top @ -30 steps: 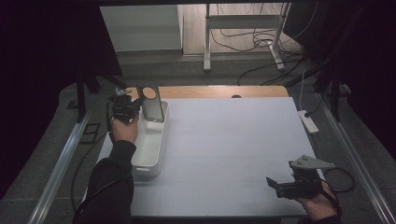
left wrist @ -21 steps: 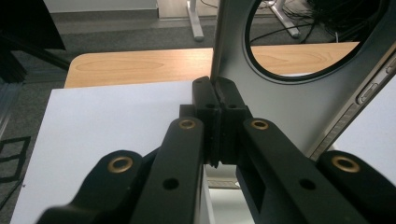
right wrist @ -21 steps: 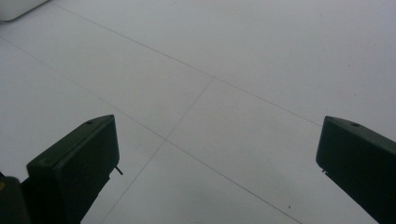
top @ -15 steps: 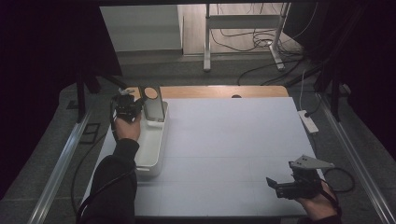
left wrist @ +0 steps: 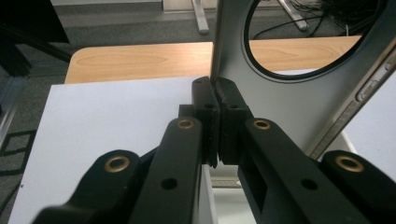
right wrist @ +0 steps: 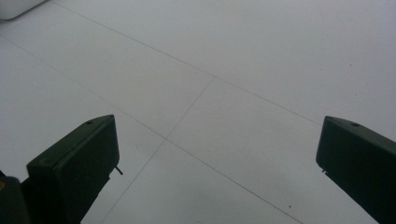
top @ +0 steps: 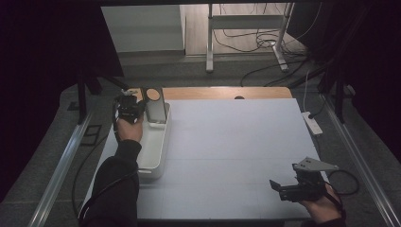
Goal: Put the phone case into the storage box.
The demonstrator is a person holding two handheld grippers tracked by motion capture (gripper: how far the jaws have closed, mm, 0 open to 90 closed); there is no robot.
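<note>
A grey metal plate with a round hole near its top stands upright at the far end of a white tray on the table's left side. My left gripper is shut on the plate's left edge. In the left gripper view the jaws pinch that edge of the plate, and the left gripper has wood showing through the hole behind it. My right gripper hovers low at the table's near right, open, with nothing between its jaws. The right gripper looks down on bare white surface.
A white mat covers the table, with a wooden strip along the far edge. A white power strip lies by the right rim. Metal rails run along both sides. The tray's corner shows far off.
</note>
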